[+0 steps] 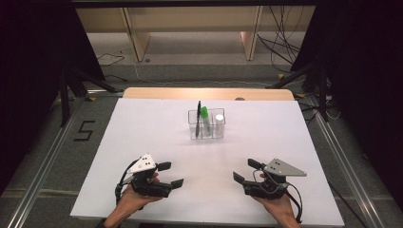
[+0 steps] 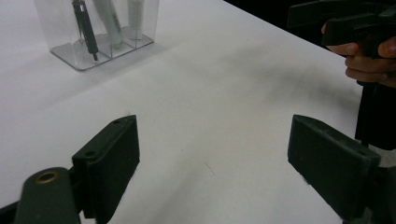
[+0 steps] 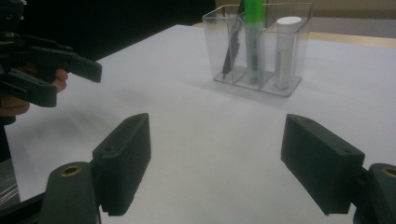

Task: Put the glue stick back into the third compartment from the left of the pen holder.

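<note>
On the near left of the white table [image 1: 142, 137], the left gripper [image 1: 173, 175] rests low over the surface, its black jaws spread wide with nothing between them. Further back, near the table's middle, stands the clear plastic three-compartment holder [image 1: 206, 124]: a black pen [image 1: 198, 116] in its left slot, a green-capped marker [image 1: 205, 118] in the middle one, and a white cylindrical tube [image 1: 218, 124] in the right. On the near right, the right gripper [image 1: 246, 172] sits the same way, jaws held wide and empty, well apart from the holder.

From here I'd worry most about that holder. It looks light, and a jaw coming in too low or off-line could nudge its rim and tip or slide the whole thing. The three items stand close together, so wide jaws closing on one could catch its neighbour. The pen leans in its slot; a pull at an angle might drag the holder along rather than free it.
</note>
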A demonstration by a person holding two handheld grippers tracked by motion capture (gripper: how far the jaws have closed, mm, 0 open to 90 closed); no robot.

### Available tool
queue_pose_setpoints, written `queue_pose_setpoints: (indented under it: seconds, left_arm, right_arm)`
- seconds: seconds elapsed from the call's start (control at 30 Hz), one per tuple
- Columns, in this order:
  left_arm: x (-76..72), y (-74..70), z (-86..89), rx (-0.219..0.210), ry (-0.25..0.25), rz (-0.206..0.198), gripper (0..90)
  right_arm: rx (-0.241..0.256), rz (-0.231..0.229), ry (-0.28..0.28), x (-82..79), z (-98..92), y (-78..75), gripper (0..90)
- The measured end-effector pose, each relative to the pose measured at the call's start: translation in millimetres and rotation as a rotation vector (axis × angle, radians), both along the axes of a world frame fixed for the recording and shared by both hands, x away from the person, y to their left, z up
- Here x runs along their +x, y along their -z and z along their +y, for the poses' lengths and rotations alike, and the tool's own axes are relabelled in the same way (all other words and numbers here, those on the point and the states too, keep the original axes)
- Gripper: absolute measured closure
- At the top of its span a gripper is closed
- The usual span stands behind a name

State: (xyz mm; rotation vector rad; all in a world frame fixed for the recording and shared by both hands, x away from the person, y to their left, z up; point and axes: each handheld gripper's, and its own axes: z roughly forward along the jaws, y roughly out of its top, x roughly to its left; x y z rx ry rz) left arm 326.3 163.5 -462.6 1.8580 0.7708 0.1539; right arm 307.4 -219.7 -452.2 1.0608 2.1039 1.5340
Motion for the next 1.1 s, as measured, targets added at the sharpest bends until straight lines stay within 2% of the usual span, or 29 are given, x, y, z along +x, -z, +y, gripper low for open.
queue_pose_setpoints:
  seconds: [0.37,1.1]
  left_arm:
    - [-2.9,-0.2,-0.1,0.000,0.008,-0.002,16.4]
    - [-2.2,0.7,-0.4,0.010,0.012,0.000,16.4]
  right_arm:
    - [-0.001,0.003,0.019,-5.7,-6.2,6.0,24.8]
    - [-0.014,-0.004,0.012,-7.3,-4.7,7.2,21.5]
